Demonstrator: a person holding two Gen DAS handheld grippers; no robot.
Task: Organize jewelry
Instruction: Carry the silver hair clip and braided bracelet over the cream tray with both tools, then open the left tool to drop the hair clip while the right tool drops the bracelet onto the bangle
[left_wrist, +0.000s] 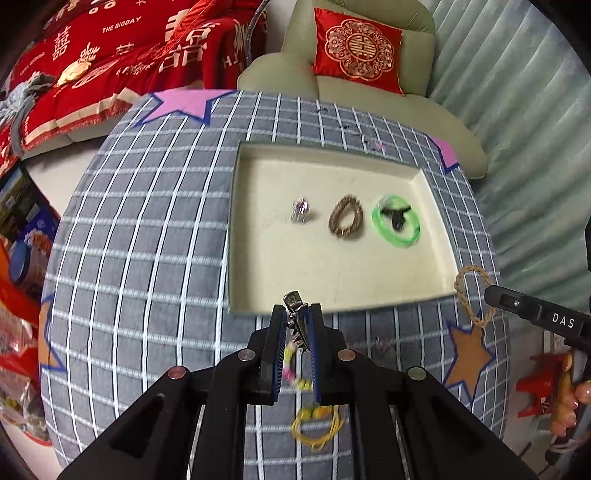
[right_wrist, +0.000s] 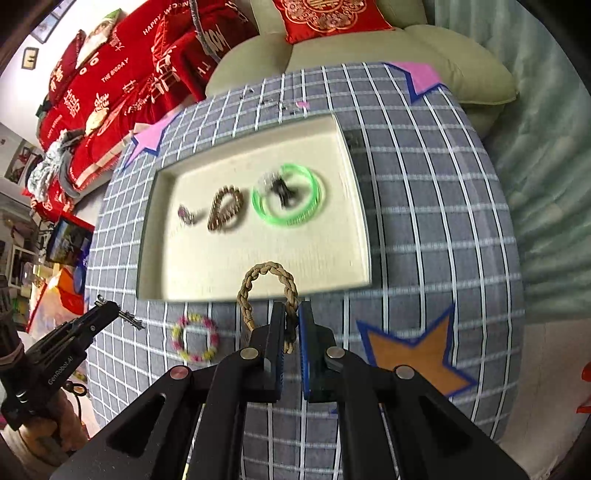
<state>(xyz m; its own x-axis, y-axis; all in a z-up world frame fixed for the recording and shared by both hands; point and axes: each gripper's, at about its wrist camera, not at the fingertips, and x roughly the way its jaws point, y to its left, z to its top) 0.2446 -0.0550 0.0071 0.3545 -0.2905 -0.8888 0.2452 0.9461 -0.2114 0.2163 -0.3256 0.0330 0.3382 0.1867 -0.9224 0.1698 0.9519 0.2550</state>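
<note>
braided bracelet (right_wrist: 267, 295) — between right tool (right_wrist: 291, 314) pads

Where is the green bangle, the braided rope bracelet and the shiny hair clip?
green bangle (left_wrist: 397, 242), left wrist view, on its near rim.
braided rope bracelet (right_wrist: 267, 268), right wrist view, top of its loop.
shiny hair clip (left_wrist: 292, 300), left wrist view, its tip above the fingers.

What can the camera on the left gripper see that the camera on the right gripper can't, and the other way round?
Only the left wrist view shows the yellow cord loop on the cloth below its fingers.

Only the right wrist view shows the pink-and-yellow bead bracelet clearly as a whole ring.

Both show the cream tray holding a ring, a brown bracelet and a green bangle, the left gripper pinching a metal hair clip, and the right gripper gripping a braided rope bracelet.
</note>
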